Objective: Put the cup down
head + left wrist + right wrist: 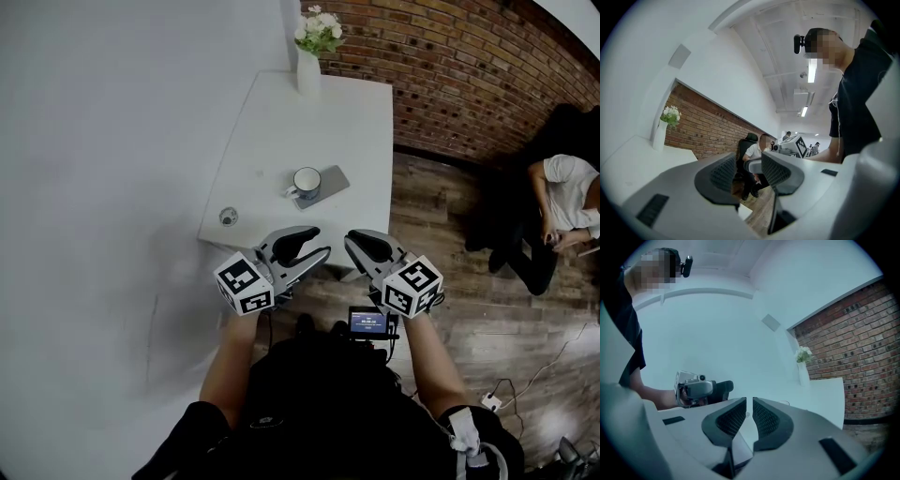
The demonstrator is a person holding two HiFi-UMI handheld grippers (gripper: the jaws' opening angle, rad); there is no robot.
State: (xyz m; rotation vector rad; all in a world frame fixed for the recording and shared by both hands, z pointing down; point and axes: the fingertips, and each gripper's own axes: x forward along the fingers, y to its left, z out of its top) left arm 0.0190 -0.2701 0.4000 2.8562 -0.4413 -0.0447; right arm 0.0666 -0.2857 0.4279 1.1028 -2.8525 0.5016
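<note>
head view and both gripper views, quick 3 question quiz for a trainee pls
1. True or false: the cup is held in a hand-held gripper.
2. What stands at the far end of the white table? A) a white vase with flowers B) a kettle C) a stack of books
3. Whose jaws are together: the left hand-held gripper or the right hand-held gripper?

Key
1. False: the cup stands on the table, clear of both.
2. A
3. The right hand-held gripper. The left one's jaws stand apart with nothing between them.

Cup (pixel 307 181) upright on grey pad (pixel 334 178).
</note>
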